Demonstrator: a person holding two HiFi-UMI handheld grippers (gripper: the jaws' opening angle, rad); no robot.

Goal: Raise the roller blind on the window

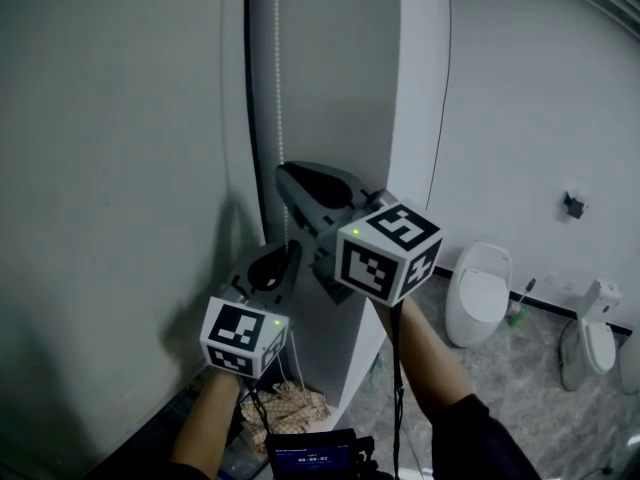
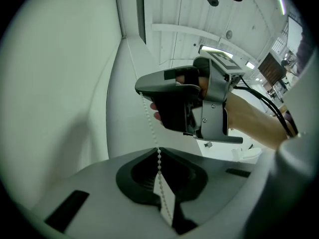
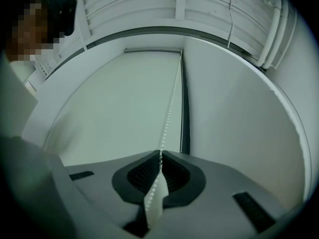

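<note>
You are pinching the bead chain (image 1: 279, 88) with both tools. The right gripper (image 1: 286, 176) is nipping it higher up and the left gripper (image 1: 288, 256) just below, each with its pads pressed together on the beads. The roller blind (image 1: 120, 168), a smooth pale sheet, is hanging left of the chain. Those small round beads are giving little purchase, so a slackening grip is risking a slip, and a slanted pull is risking a jam.
</note>
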